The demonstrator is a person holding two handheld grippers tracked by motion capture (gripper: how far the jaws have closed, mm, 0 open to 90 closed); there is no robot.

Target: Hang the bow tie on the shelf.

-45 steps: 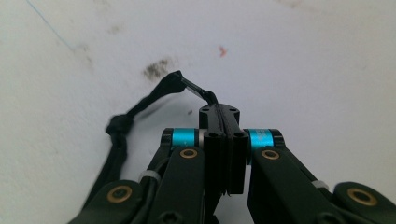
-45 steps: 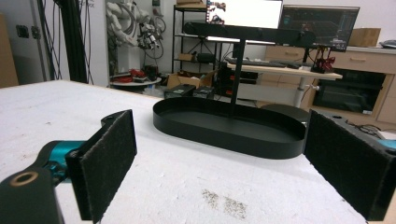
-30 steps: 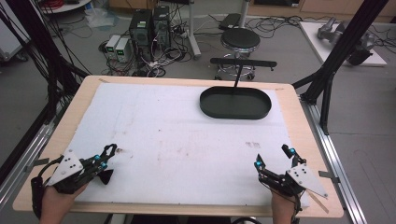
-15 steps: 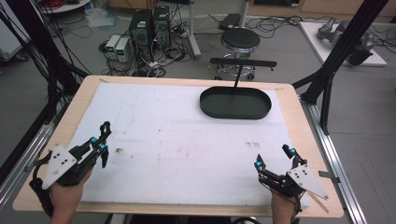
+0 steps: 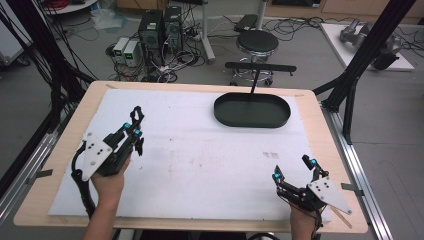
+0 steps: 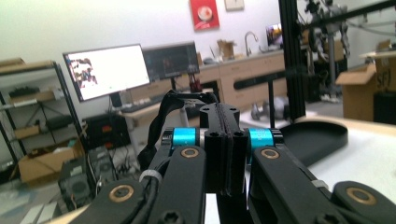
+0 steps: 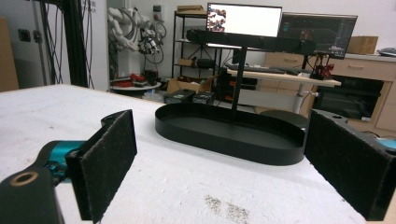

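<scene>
At the far right of the desk [image 5: 165, 170] sits the black oval tray [image 5: 252, 110], seemingly empty. It looks rigid and light; I'd pinch its thin rim. My left tongs [image 5: 136, 131] are pressed closed, my right tongs [image 5: 295, 169] spread wide, holding nothing.

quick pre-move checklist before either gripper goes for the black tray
1. Left gripper shut, jaws pressed together, nothing between them: ok.
2. Right gripper open, jaws wide apart: ok.
3. Black tray empty: ok.
4. Tray sits flat at the far right of the white mat: ok.
5. Mat between both grippers and the tray free of objects: ok.
6. Whether the tray is fixed to the table: cannot tell.
</scene>
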